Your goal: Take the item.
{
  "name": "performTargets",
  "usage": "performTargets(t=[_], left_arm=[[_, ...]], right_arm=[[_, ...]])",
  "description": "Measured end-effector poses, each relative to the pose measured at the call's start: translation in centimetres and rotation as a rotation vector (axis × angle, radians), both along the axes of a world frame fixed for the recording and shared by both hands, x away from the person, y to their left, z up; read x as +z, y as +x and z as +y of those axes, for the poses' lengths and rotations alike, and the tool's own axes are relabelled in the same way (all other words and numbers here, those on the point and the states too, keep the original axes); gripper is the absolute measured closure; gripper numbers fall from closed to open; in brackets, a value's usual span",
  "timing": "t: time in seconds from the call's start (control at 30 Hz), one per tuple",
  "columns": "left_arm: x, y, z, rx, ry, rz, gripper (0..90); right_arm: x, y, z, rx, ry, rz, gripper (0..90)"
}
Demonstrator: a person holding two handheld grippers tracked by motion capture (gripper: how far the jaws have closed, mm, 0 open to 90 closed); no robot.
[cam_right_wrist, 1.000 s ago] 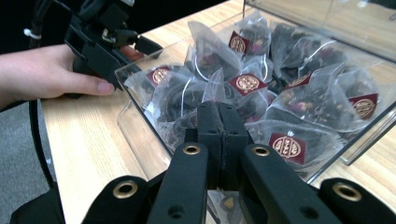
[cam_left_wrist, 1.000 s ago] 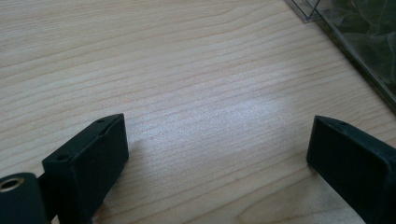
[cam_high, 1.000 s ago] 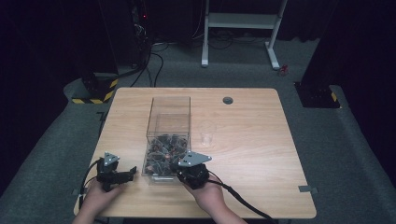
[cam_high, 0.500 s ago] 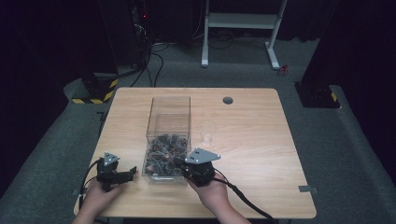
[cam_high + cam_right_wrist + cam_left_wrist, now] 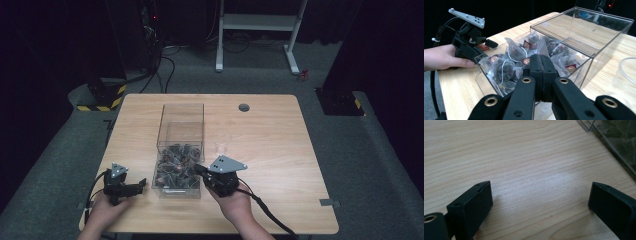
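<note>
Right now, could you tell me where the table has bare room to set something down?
The broad right part of the table is bare, from the clear cup out to the right edge. The strip between the clear bin of tea bags and the left edge is free too. It is crowded at the near edge, where the left claw and right claw flank the bin.

A light wooden table [image 5: 280, 145] is seen, with a round grommet hole [image 5: 244, 107] near its far edge. On it are set a clear plastic box [image 5: 180, 150] of sachets and, just beside it, a clear cup [image 5: 221, 141].
</note>
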State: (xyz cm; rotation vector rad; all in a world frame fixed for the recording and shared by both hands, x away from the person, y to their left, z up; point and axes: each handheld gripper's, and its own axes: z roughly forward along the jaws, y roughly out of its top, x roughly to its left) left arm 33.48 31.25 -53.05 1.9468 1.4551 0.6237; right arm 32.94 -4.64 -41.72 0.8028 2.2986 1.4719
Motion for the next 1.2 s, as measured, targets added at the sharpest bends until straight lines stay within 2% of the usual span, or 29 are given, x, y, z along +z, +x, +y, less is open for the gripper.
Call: performTargets(t=[0.43, 1.2], left_arm=[[0.0, 0.0, 0.0, 0.000, 0.000, 0.000, 5.7], [0.0, 0.0, 0.0, 0.001, -0.003, 0.000, 5.7]], right_arm=[[-0.1, 0.2, -1.7, -0.043, -0.010, -0.019, 90.0], [-0.6, 0.7, -4.1, -0.112, -0.007, -0.021, 90.0]])
